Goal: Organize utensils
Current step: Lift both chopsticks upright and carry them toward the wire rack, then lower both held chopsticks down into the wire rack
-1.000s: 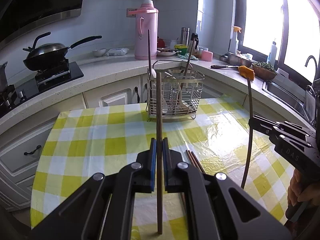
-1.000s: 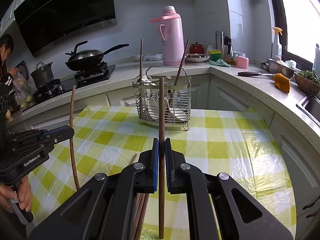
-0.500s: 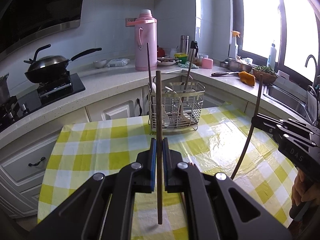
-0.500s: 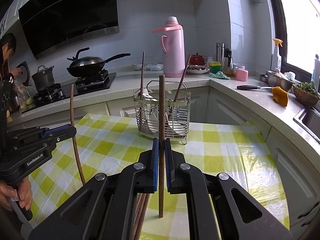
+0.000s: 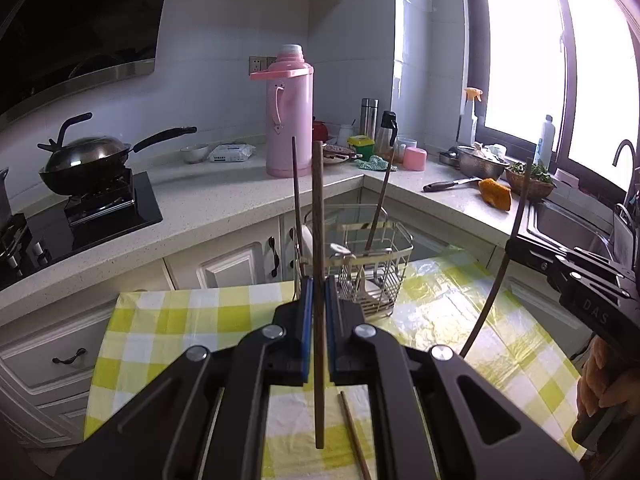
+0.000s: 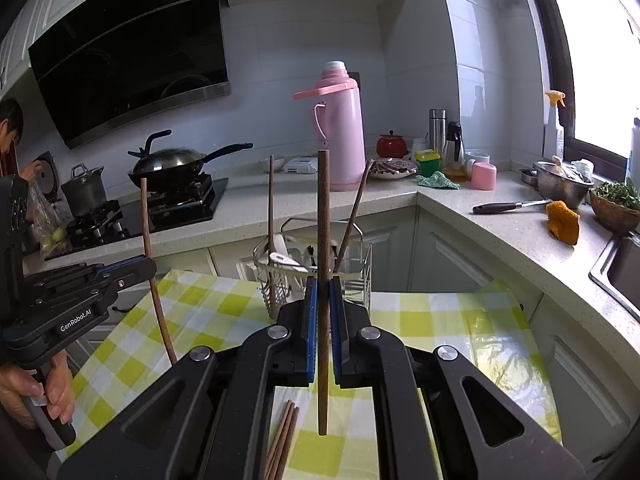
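My left gripper [image 5: 316,292] is shut on a brown chopstick [image 5: 317,220] that stands upright, clear of the table. My right gripper [image 6: 323,292] is shut on a second upright chopstick [image 6: 323,216], also lifted off the cloth. Each gripper shows in the other's view: the right one [image 5: 516,245] at the right edge, the left one [image 6: 149,267] at the left. A wire utensil basket [image 5: 394,276] [image 6: 360,276] stands at the table's far edge ahead of both, holding two slanted chopsticks and white spoons. More chopsticks [image 6: 282,440] [image 5: 354,436] lie on the cloth below the grippers.
The table wears a yellow-and-white checked cloth [image 5: 168,320] [image 6: 460,320]. Behind runs a counter with a pink thermos [image 5: 289,112] [image 6: 340,128], a wok on a stove [image 5: 86,160], a knife [image 6: 504,207] and a sink [image 5: 568,224]. A person [image 6: 12,136] stands at far left.
Both grippers rose with their chopsticks, whose lower tips now hang free above the cloth. The basket sits lower and farther off in both views.
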